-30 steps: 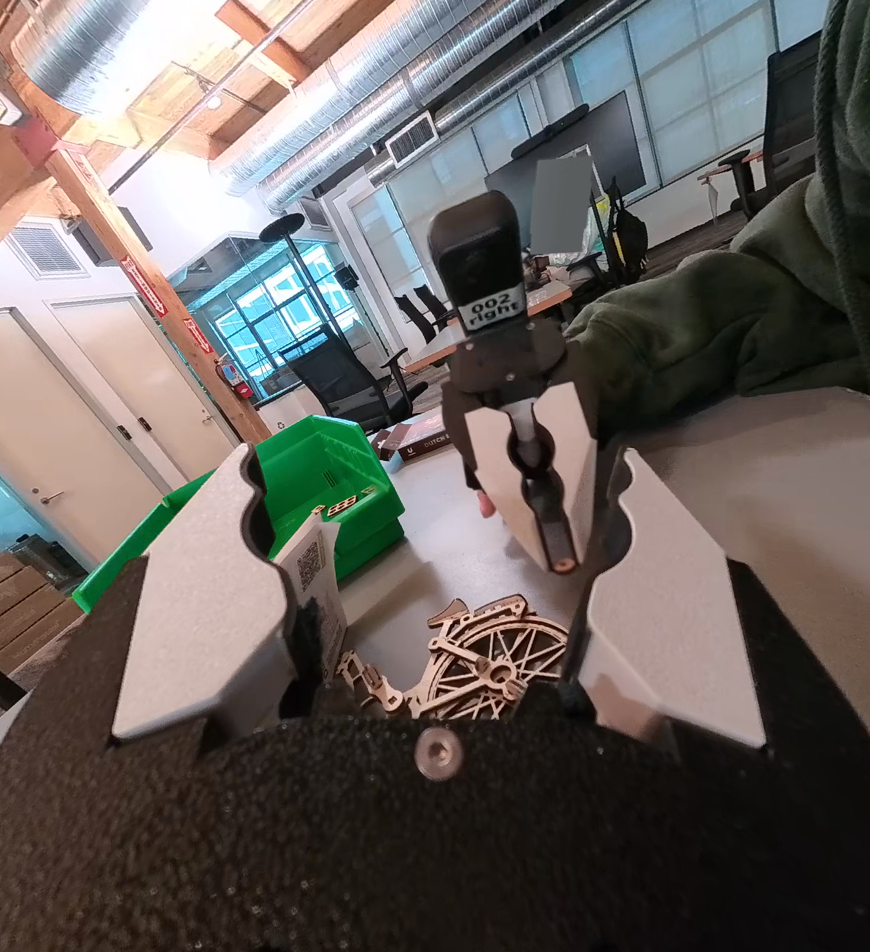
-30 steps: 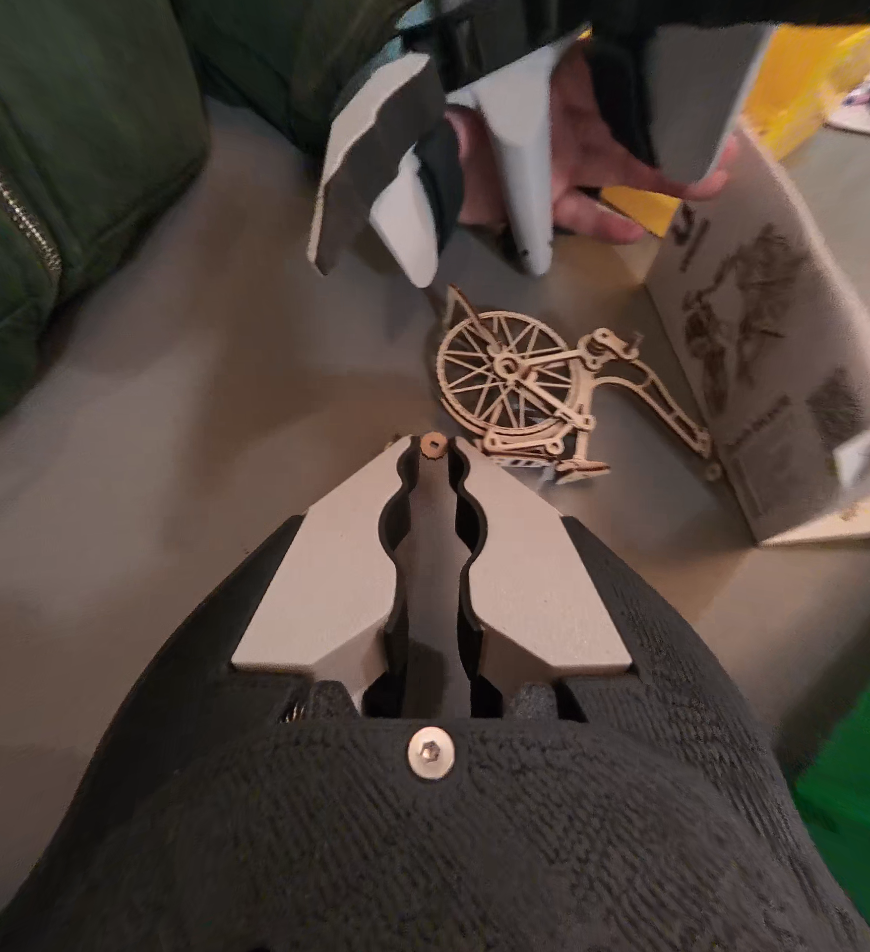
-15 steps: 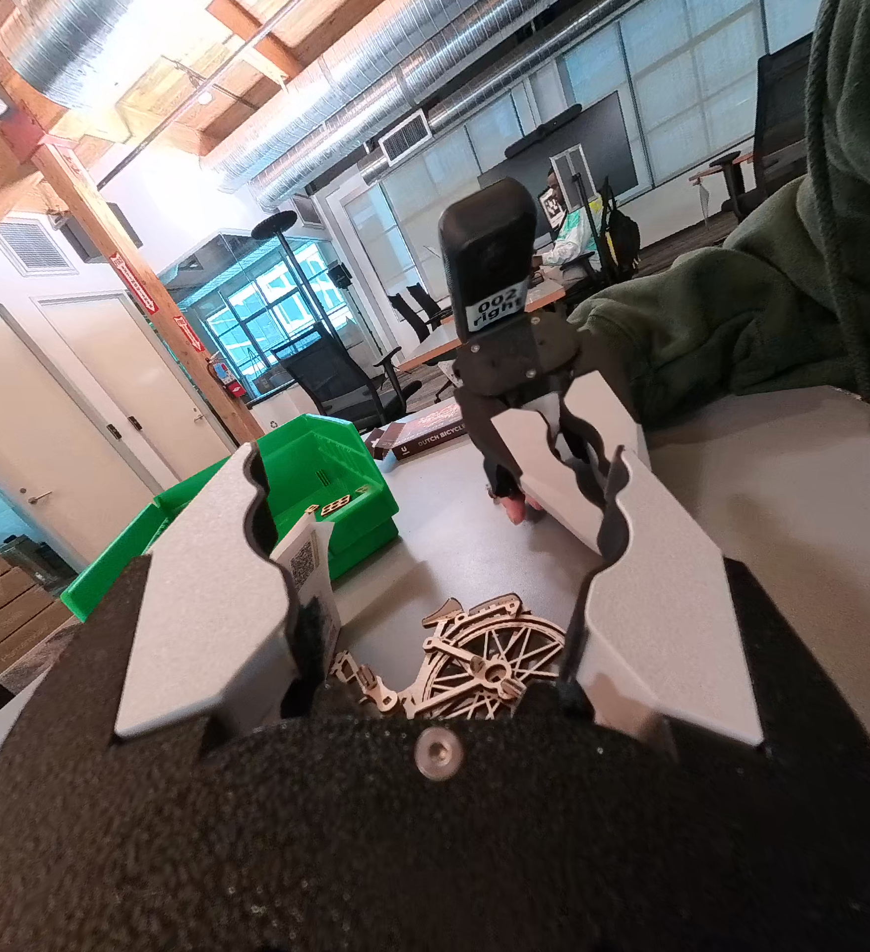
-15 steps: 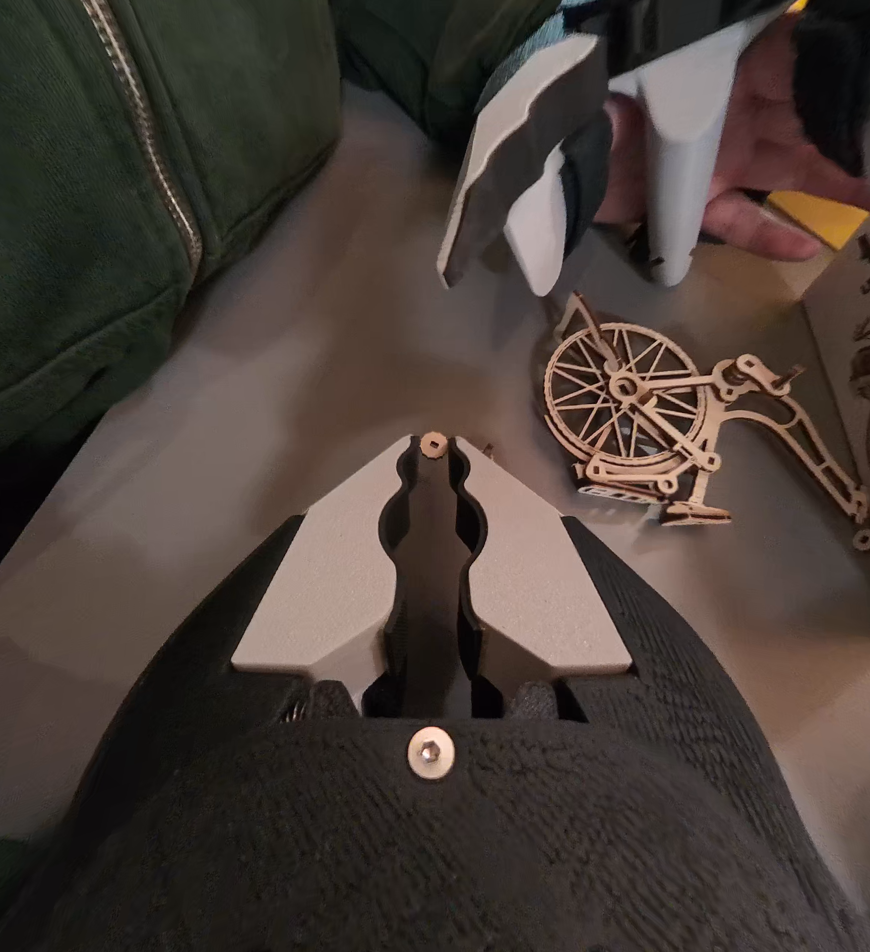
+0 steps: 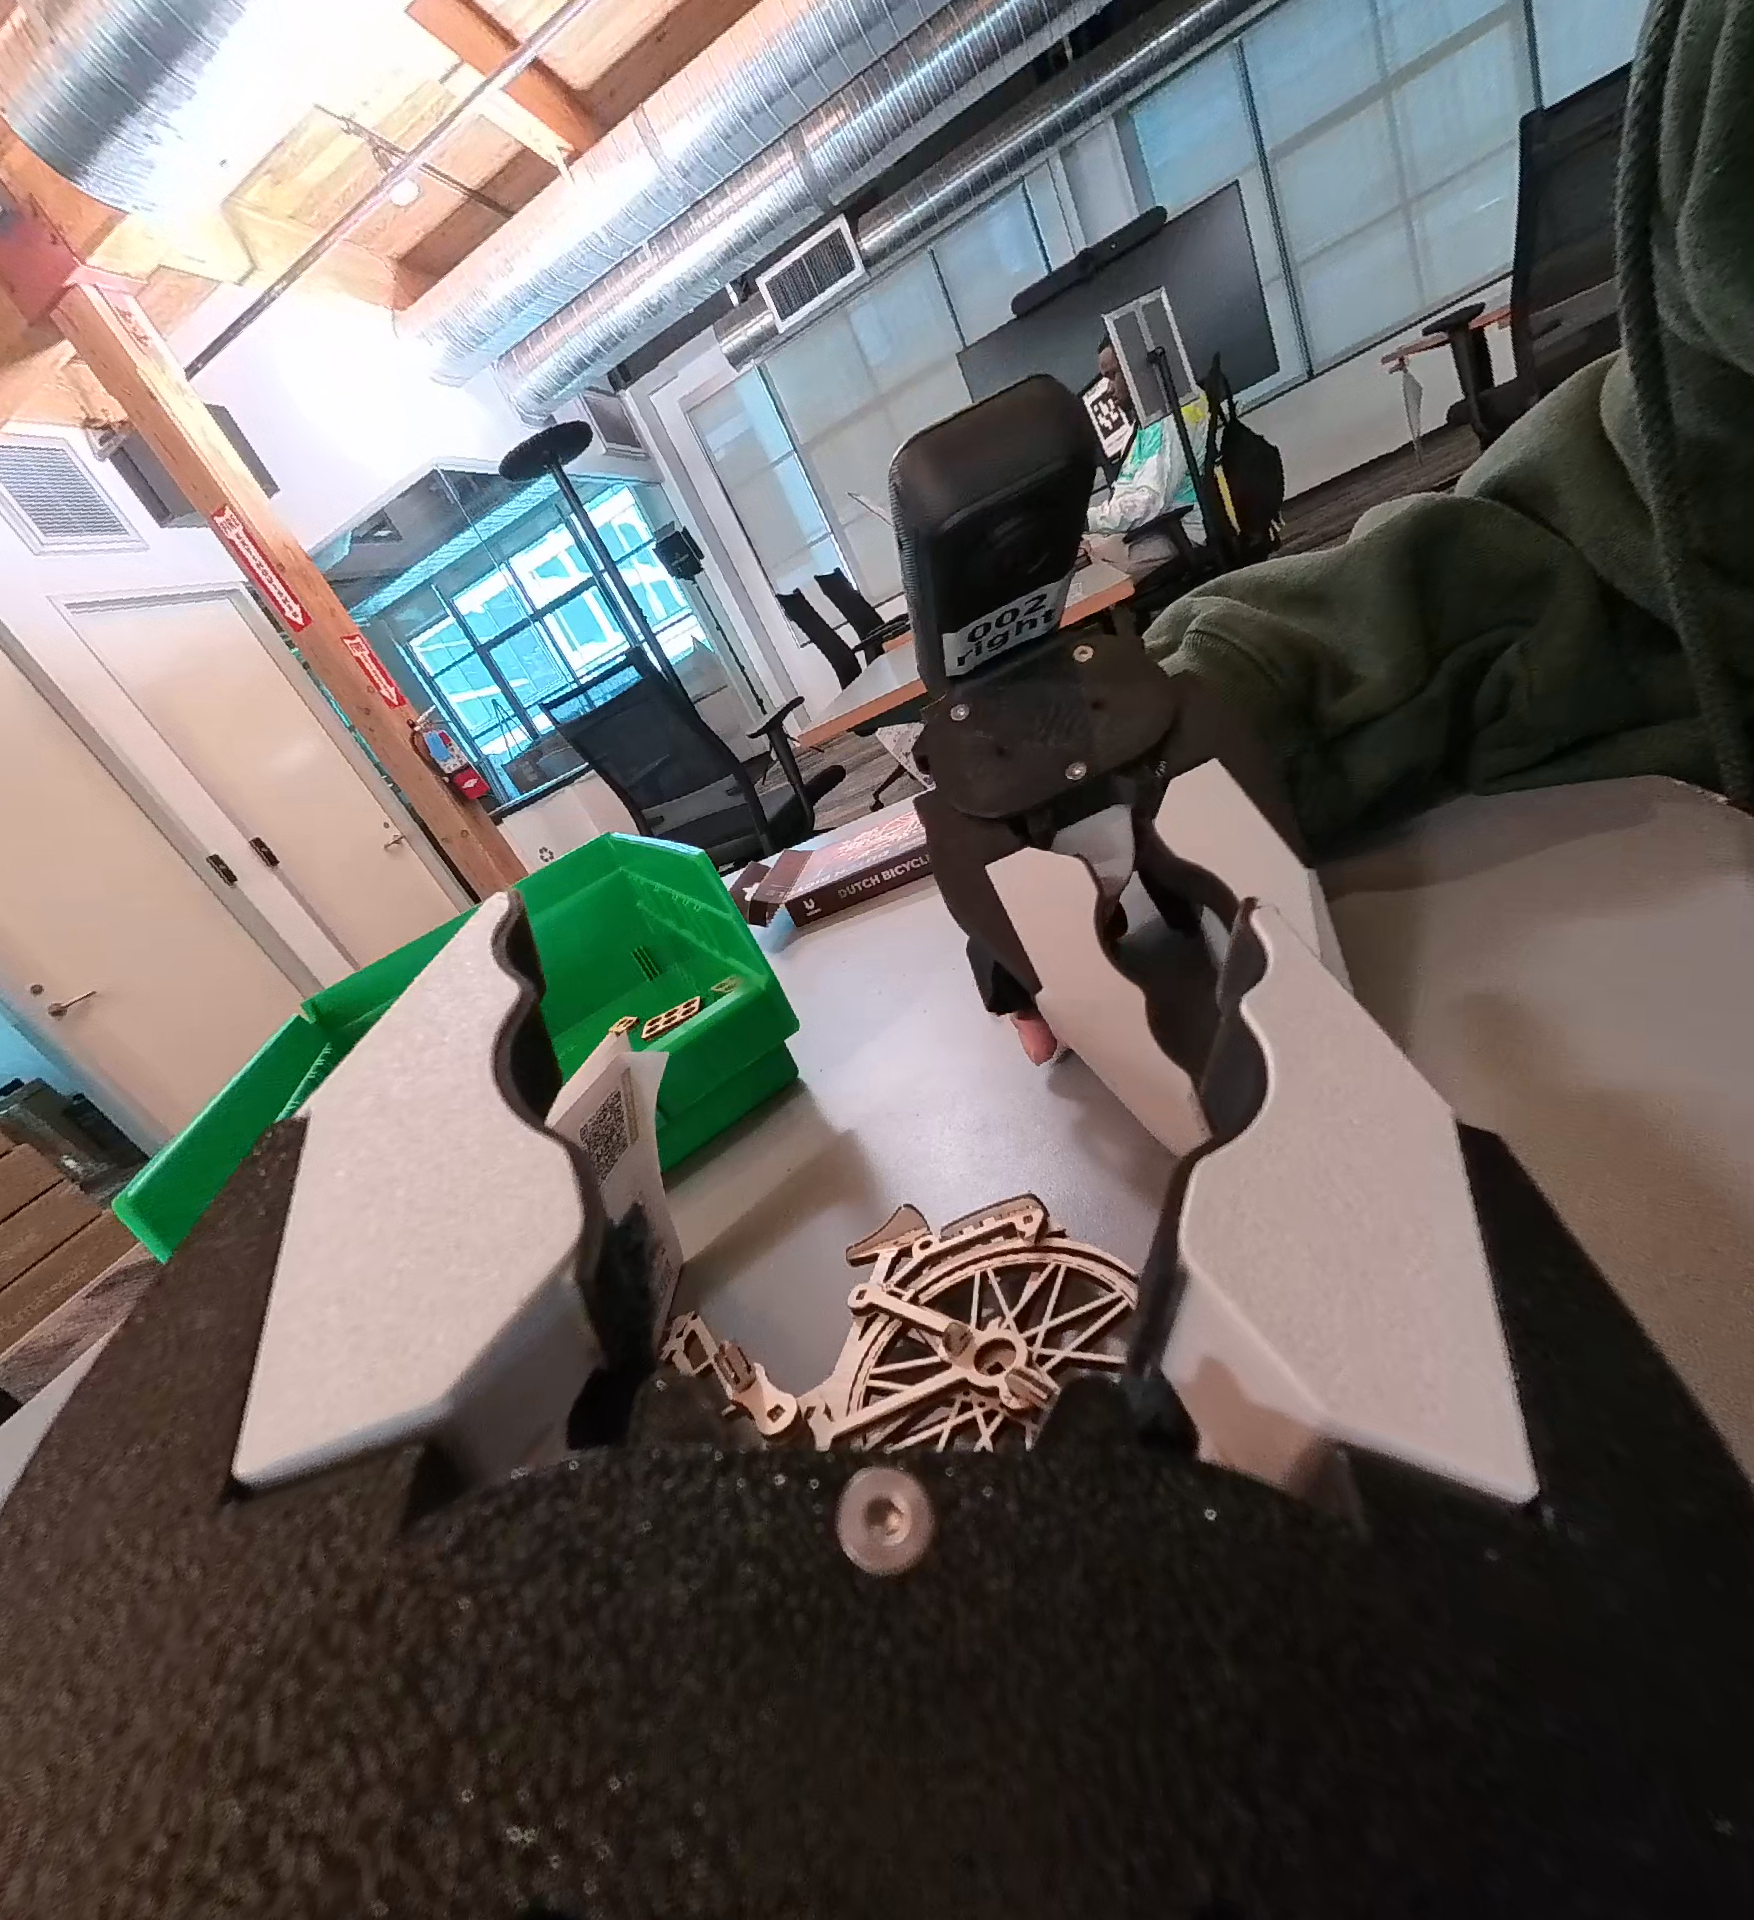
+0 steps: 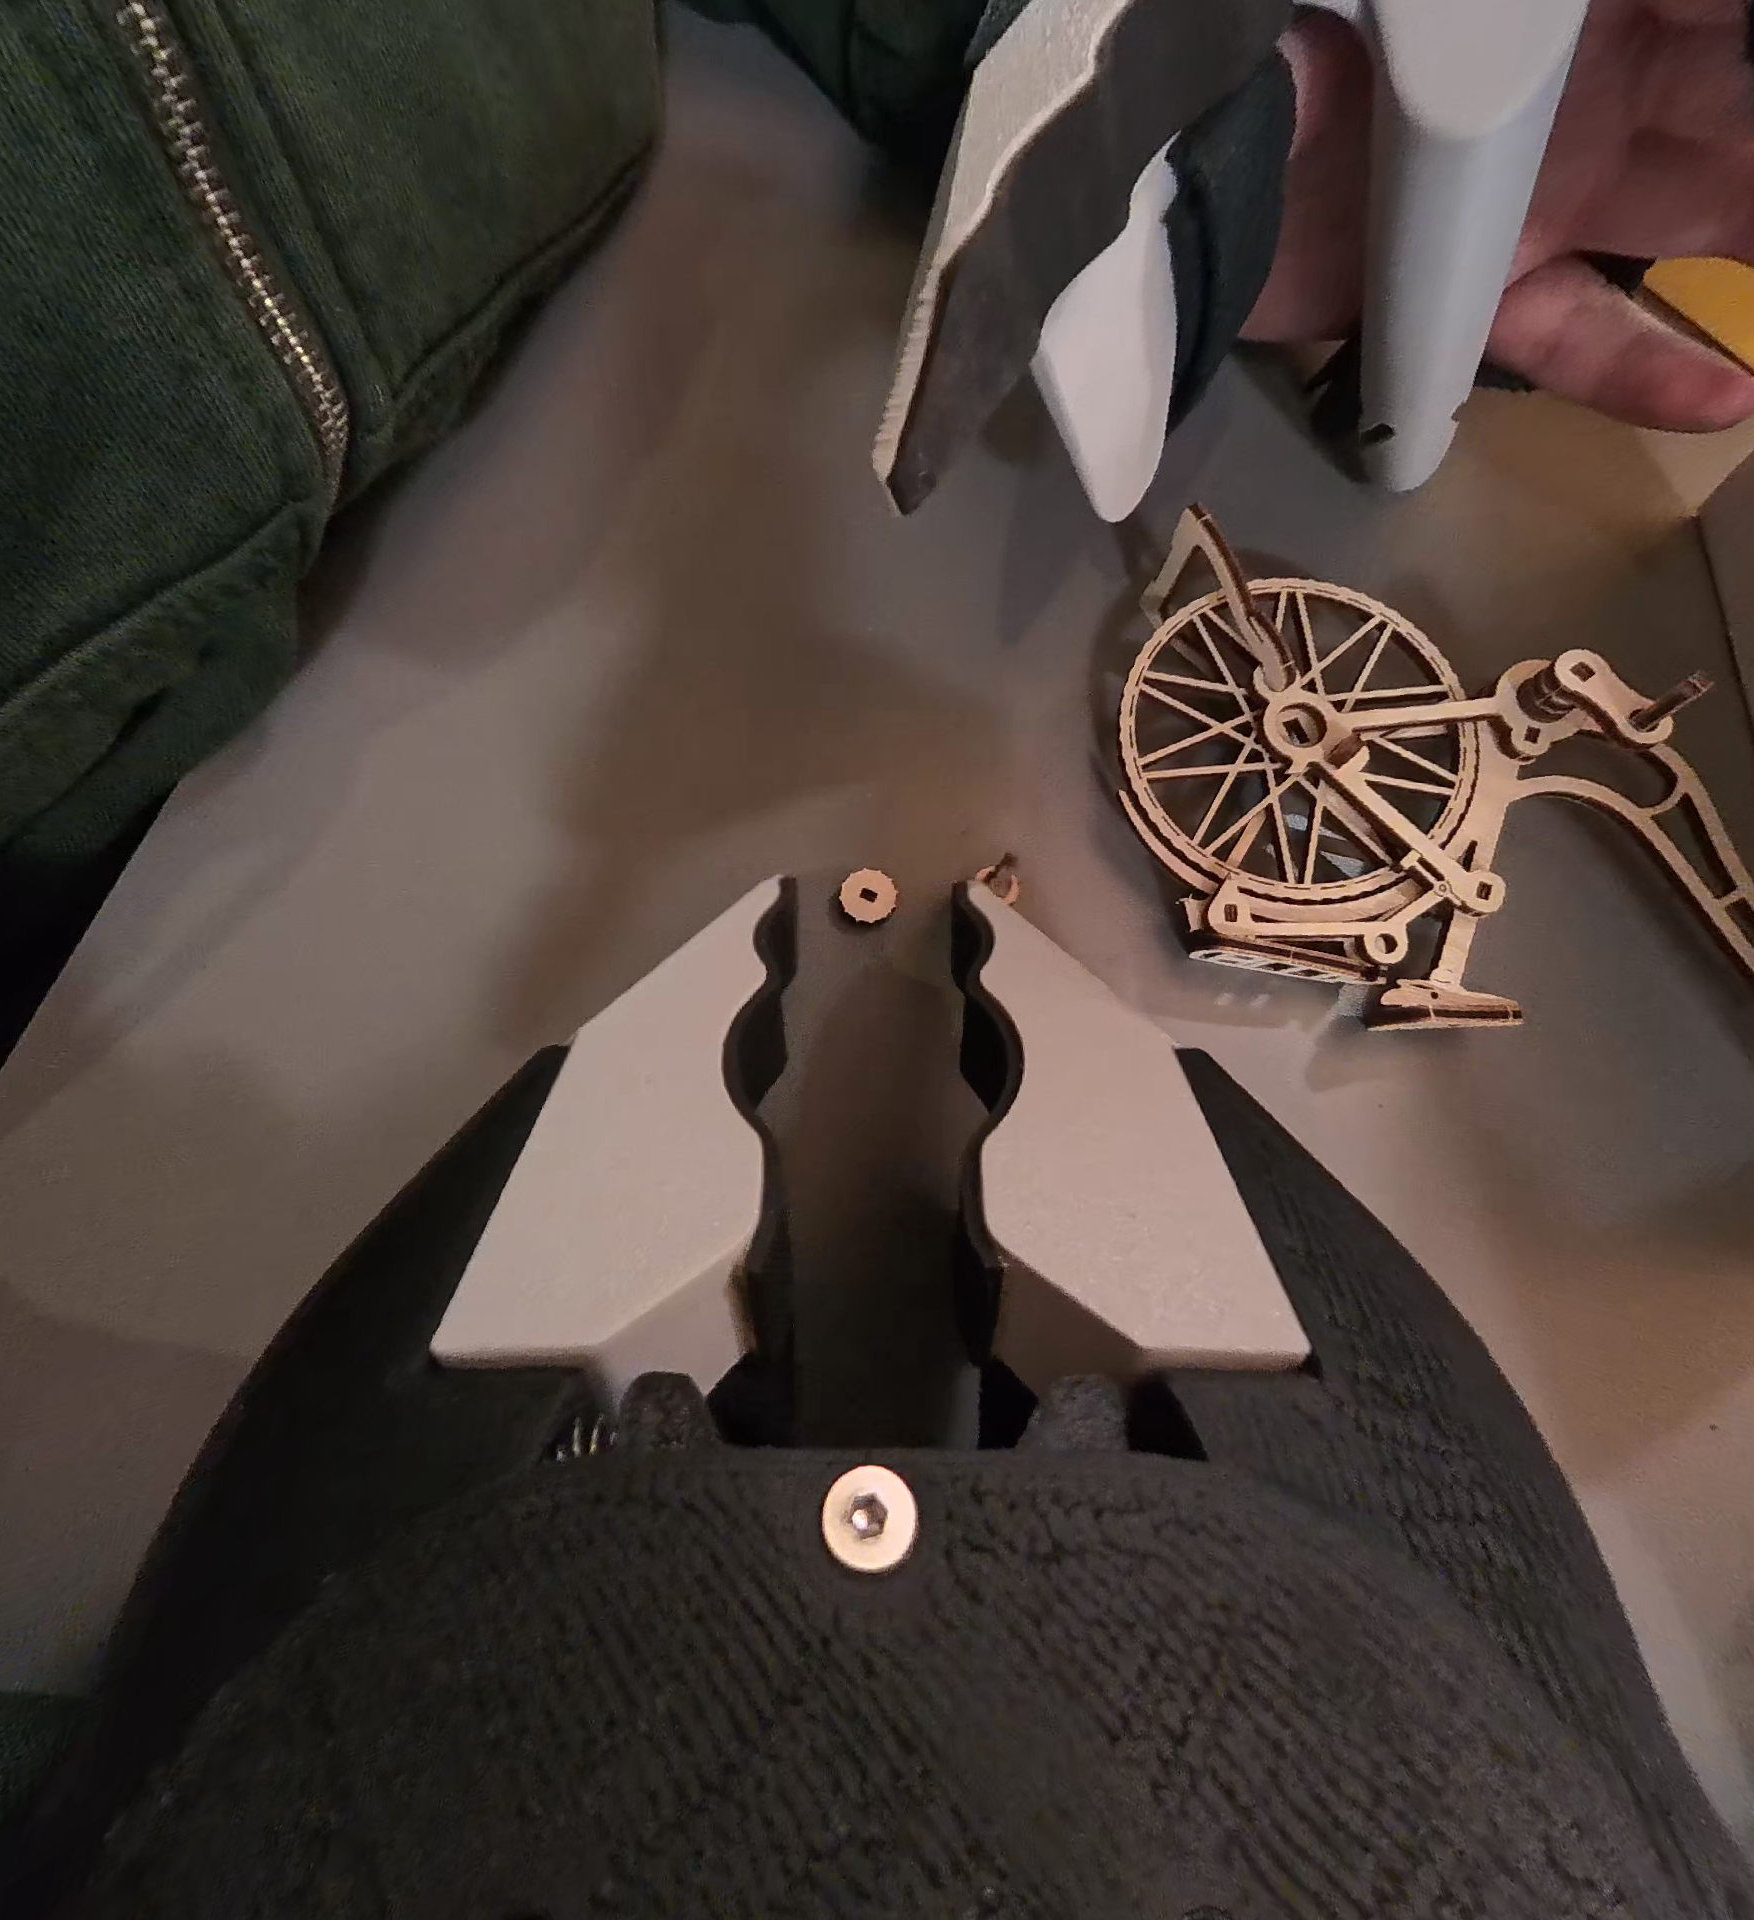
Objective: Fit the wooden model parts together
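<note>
Grey worktop (image 6: pixel 457 665) carrying the part-built wooden bicycle model (image 6: pixel 1351 790), lying flat beneath the left claw (image 6: pixel 1143 457), which hangs wide open and empty. The right claw (image 6: pixel 873 914), parted a little and holding nothing, frames a small toothed wooden washer (image 6: pixel 869 896) lying loose between its tips; a tinier piece (image 6: pixel 998 881) lies just beside. A clean pickup probably means closing squarely on the washer's edge.

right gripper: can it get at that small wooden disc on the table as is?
Probably yes. The right gripper is open, and the small wooden disc lies flat on the table between its fingertips, nothing over it. Being so thin, it may be hard to pinch.
</note>
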`<state>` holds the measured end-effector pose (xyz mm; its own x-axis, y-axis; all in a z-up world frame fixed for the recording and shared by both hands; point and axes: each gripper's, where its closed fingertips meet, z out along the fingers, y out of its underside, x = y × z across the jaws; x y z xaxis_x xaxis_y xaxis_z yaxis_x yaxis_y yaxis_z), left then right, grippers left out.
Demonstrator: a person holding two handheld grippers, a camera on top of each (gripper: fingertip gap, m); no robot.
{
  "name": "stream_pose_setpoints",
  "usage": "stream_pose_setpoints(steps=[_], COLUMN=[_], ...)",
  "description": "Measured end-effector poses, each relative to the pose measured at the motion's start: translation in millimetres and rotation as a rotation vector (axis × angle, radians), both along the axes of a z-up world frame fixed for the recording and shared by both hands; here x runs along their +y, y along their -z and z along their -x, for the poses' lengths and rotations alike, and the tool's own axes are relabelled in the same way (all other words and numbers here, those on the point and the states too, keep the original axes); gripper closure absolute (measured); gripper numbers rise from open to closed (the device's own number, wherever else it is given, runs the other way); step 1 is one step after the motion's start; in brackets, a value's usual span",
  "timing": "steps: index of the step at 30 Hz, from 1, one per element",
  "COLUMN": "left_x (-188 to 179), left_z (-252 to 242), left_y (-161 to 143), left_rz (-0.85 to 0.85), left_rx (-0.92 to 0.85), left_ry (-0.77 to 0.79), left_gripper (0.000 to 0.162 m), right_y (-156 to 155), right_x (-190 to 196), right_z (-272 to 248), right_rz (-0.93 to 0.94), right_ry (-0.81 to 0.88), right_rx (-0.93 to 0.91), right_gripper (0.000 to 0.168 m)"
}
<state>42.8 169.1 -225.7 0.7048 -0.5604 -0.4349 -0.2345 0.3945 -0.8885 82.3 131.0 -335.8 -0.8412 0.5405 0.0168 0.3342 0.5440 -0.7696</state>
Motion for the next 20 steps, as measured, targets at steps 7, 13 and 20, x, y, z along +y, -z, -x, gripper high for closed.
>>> stream_pose_setpoints(steps=[7, 13, 20], left_x=[-0.2, -0.8, -3.4], left_z=[-0.1, -0.2, 7.7], left_y=[0.1, -0.8, -8.9], left_rz=[0.001, 0.002, -0.042], left_rx=[-0.001, -0.012, -0.021], left_ry=[0.001, 0.007, -0.031], left_gripper=[0.035, 0.035, 0.061], right_y=[-0.1, -10.7, -35.3], right_x=[-0.9, 5.4, 42.8], right_z=[-3.6, -1.7, 27.9], right_rz=[0.010, 0.082, 0.035], right_ry=[-0.009, 0.023, 0.248], right_rx=[-0.016, 0.003, 0.218], right_gripper=[0.135, 0.144, 0.153])
